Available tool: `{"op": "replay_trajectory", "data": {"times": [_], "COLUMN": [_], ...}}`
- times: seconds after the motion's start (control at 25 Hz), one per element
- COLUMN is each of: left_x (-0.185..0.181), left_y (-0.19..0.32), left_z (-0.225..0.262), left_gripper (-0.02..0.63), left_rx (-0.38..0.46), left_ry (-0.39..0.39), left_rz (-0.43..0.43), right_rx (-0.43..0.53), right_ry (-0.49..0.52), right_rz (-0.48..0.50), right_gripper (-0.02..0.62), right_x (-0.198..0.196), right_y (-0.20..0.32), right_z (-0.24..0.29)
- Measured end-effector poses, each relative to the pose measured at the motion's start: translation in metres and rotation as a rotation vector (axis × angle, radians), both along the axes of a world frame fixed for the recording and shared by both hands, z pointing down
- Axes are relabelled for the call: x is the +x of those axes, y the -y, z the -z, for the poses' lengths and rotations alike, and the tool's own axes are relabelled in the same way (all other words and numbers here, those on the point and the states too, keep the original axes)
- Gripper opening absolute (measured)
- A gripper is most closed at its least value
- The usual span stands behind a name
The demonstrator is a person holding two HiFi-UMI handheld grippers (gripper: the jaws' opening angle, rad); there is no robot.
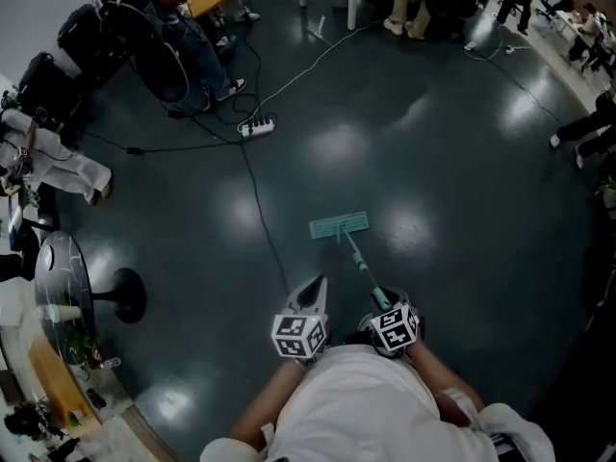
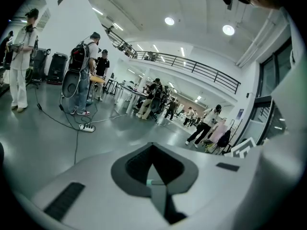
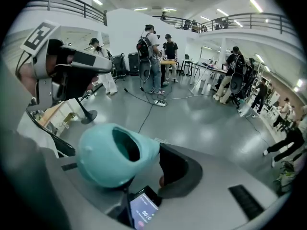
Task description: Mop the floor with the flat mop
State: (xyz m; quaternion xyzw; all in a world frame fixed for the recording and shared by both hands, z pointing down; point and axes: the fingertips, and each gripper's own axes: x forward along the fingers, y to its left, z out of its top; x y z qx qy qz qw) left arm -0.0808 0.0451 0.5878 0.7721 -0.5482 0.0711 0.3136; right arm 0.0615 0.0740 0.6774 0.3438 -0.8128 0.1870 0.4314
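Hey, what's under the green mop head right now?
Only dark floor shows around the mop head; the patch beneath it is covered. The black cable passes left of it, not under.

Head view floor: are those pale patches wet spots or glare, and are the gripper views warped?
Head view: the patches on the floor look like ceiling-light glare, soft-edged; corners darken. Left gripper view: strong fisheye, railing bowed. Right gripper view: same bending, mop handle looming large up close.
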Motion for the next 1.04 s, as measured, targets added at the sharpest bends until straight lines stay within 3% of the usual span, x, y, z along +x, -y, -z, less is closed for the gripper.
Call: {"op": "replay_trajectory", "data": {"times": [1.04], "left_x": [0.017], "left_y": [-0.023], "left_z": [0.003], "left_gripper": [0.005], "left_rx": [0.01], "left_ry": [-0.011], "left_rz": [-0.036], "right_rx": [0.022], "right_ry": [-0.009], "right_rz": [0.011], "right_gripper": [0.12], "right_x": [0.001], "right_y": [-0.015], "right_z": [-0.007]}}
